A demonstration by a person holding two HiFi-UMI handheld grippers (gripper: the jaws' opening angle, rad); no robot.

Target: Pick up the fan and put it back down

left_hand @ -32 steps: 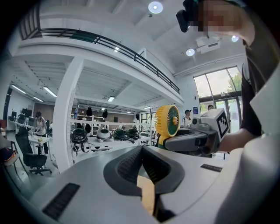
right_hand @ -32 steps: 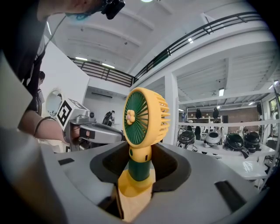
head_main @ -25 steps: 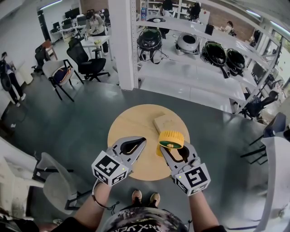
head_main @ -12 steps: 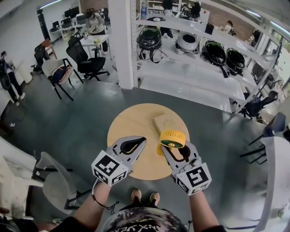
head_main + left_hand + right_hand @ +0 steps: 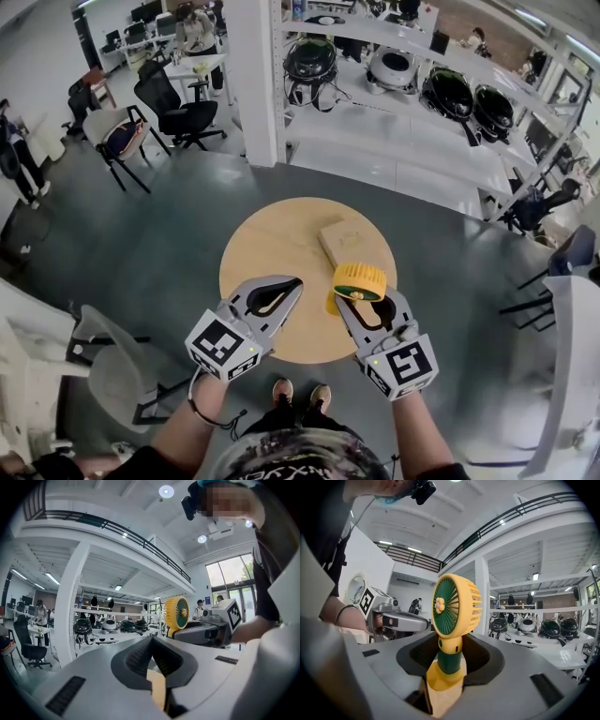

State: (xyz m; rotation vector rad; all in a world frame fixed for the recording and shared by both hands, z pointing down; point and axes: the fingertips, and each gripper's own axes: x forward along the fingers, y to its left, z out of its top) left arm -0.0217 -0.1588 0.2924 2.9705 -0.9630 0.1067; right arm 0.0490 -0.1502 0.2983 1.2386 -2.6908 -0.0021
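Observation:
A small yellow fan with a green face (image 5: 454, 606) stands upright between the jaws of my right gripper (image 5: 449, 660), which is shut on its green stem just above the yellow base. From the head view the fan (image 5: 360, 280) is over the right side of the round wooden table (image 5: 272, 244), at the tip of the right gripper (image 5: 351, 300). Whether its base touches the tabletop I cannot tell. My left gripper (image 5: 292, 286) hovers level beside it, to the left, shut and empty. The left gripper view shows its jaws (image 5: 151, 641) meeting, with the fan (image 5: 176, 613) off to the right.
A flat wooden block (image 5: 342, 239) lies on the table just beyond the fan. A white pillar (image 5: 255, 84) and long shelves with dark helmets (image 5: 450, 94) stand behind the table. Office chairs (image 5: 183, 117) are at the far left, a white chair (image 5: 112, 375) at near left.
Both grippers and the fan keep their places. Only the head view has shifted a little, so the table sits slightly higher in the picture.

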